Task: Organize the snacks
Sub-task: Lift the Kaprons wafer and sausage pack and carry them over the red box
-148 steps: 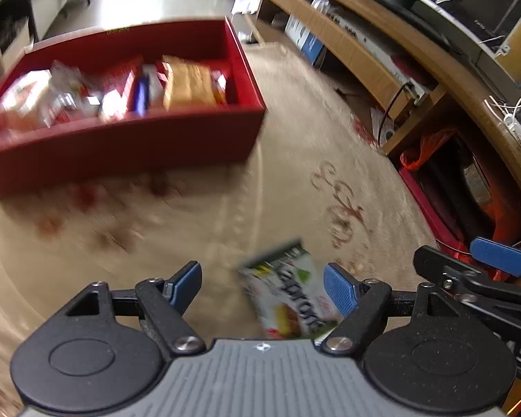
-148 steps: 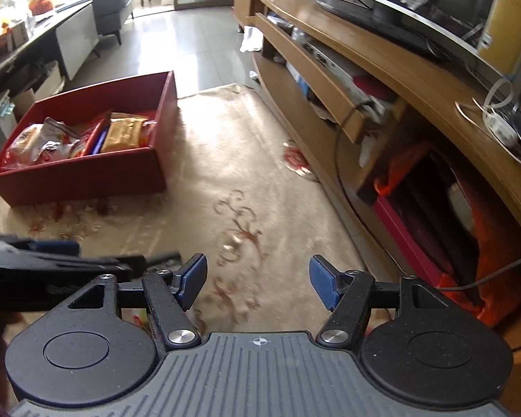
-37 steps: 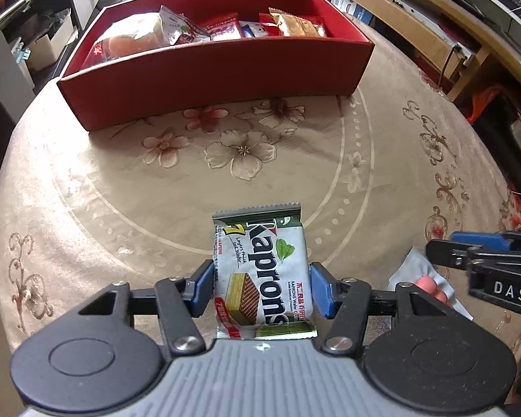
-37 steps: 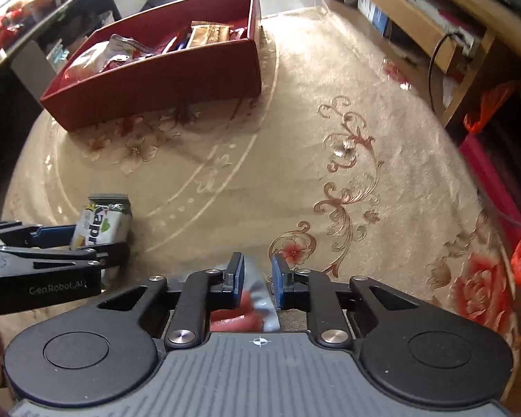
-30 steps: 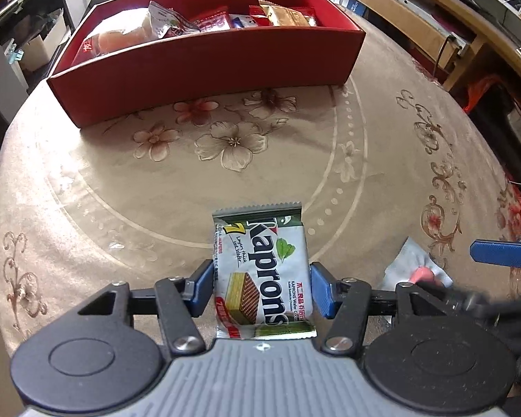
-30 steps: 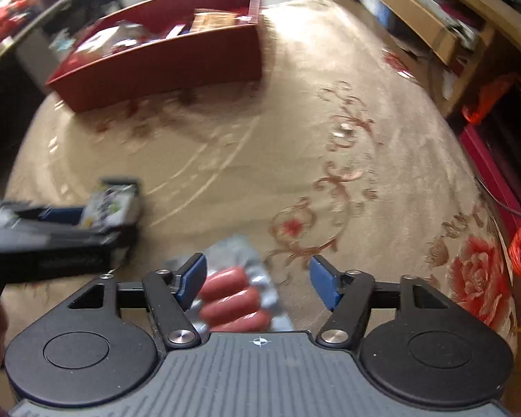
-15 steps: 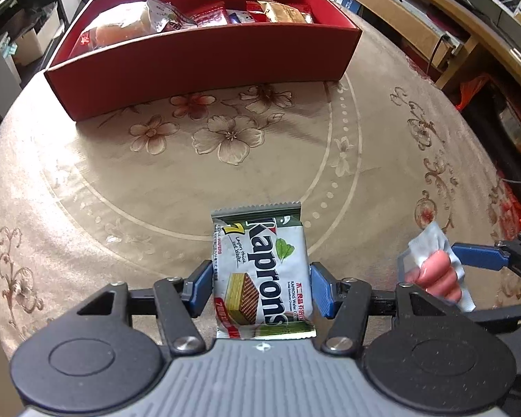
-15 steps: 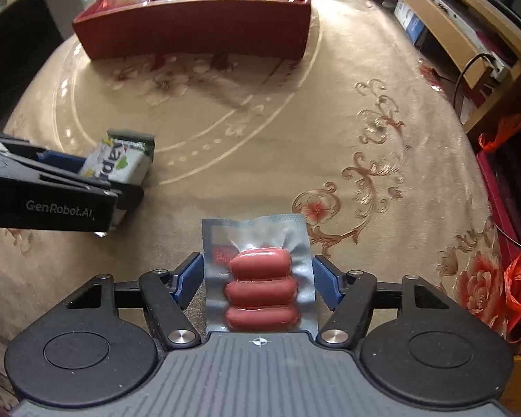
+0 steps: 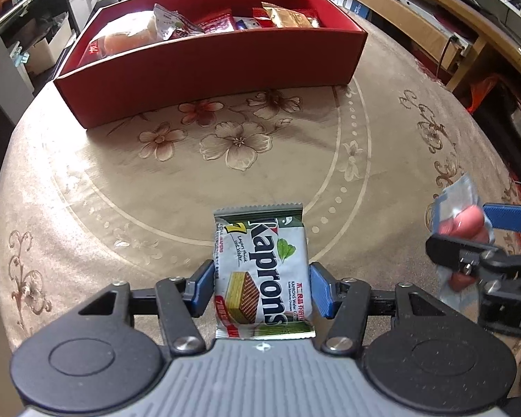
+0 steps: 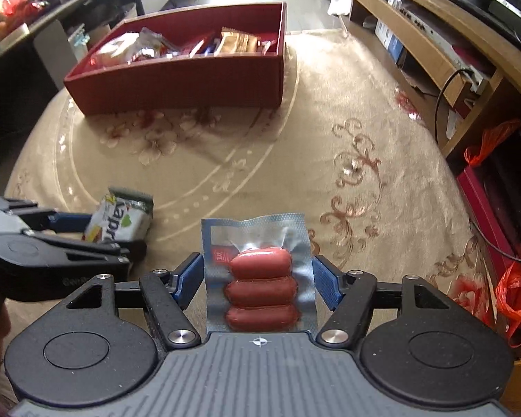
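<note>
left gripper [image 9: 262, 290] clamps green-and-white foil wafer packet [image 9: 262, 267] by its side edges | right gripper [image 10: 258, 279] grips clear vacuum pouch of three red sausages [image 10: 260, 278] likewise | both packs held off the beige floral cloth [image 9: 156, 180], apparently for carrying to open red cardboard box [image 9: 212, 66], already part-filled

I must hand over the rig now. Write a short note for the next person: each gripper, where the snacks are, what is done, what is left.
Left gripper: shut on the Kaprons wafer pack, held above the tablecloth.
Right gripper: shut on the sausage pack, three sausages in clear wrap, also off the cloth.
Red box: at the far side of the table, already holding several snack packs.
Done: both loose packs are picked up.
Left: carry both to the red box and release them inside. No other loose snack shows on the cloth.
</note>
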The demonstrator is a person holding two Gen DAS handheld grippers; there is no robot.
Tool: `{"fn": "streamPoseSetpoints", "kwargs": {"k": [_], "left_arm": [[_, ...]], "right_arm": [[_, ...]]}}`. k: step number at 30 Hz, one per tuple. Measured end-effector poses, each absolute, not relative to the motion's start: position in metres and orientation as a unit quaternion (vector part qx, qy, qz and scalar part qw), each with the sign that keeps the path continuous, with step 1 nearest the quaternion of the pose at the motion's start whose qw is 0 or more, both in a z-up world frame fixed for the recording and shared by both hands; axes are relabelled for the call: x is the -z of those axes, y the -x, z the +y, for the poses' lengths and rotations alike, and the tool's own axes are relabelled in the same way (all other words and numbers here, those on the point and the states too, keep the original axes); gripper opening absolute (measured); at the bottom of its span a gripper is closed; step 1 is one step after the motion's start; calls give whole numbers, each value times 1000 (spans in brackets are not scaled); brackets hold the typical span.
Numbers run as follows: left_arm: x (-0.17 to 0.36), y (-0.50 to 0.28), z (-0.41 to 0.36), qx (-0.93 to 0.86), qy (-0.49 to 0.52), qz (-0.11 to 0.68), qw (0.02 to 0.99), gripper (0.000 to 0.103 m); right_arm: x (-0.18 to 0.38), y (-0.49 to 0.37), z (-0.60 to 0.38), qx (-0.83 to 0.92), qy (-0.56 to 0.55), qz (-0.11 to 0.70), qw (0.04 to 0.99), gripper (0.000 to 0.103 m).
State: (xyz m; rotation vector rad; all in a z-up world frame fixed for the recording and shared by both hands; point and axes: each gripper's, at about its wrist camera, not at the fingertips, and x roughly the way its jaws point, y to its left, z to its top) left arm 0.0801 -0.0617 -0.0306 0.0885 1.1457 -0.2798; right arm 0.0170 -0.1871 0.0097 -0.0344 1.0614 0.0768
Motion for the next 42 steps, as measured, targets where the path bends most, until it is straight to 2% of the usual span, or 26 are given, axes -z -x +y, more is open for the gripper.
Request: {"fn": "streamPoseSetpoints", "kwargs": {"k": [42], "left_arm": [[-25,-111,-33,95,-3,464,881,52]], "right_arm": [[-41,-69,-156,-31,-3,452,892,74]]}}
